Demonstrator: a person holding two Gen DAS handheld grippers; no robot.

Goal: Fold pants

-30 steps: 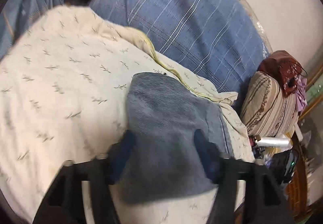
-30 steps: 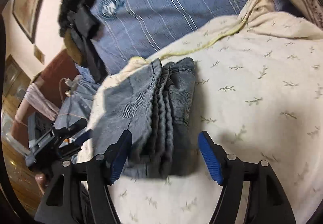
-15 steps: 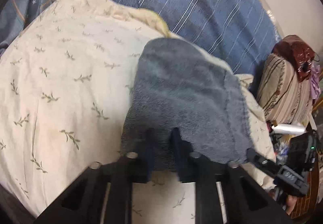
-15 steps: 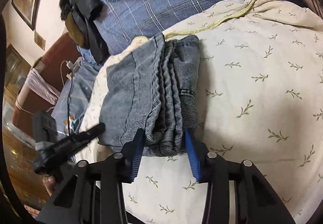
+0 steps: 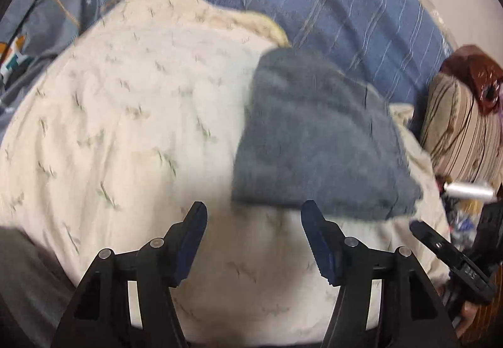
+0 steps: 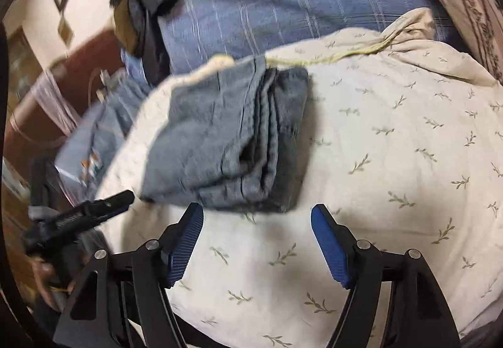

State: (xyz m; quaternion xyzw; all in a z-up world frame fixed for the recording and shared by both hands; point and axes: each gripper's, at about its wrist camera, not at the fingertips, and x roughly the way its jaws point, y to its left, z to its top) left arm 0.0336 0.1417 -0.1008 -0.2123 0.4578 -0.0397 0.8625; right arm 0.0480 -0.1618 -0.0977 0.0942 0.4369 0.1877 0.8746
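The folded grey-blue pants (image 5: 317, 144) lie as a compact stack on the cream leaf-print blanket (image 5: 132, 134). In the right wrist view the pants (image 6: 232, 140) show their layered folded edges. My left gripper (image 5: 254, 219) hangs just short of the stack's near edge; its jaws are opening with nothing between them. My right gripper (image 6: 256, 219) sits just in front of the stack's near edge, its jaws also opening over bare blanket. The other gripper (image 6: 81, 216) shows at the left edge of the right wrist view.
A blue striped cover (image 5: 339, 15) lies beyond the blanket. A striped cushion (image 5: 462, 134) with a dark red bag (image 5: 481, 78) stands at the right. Dark clothing (image 6: 138, 12) is heaped at the back left, with cluttered items at the bed's edge.
Both grippers closed on the near edge of the folded pants half a second ago, then let go and drew back from the stack. The pants stay folded on the blanket.
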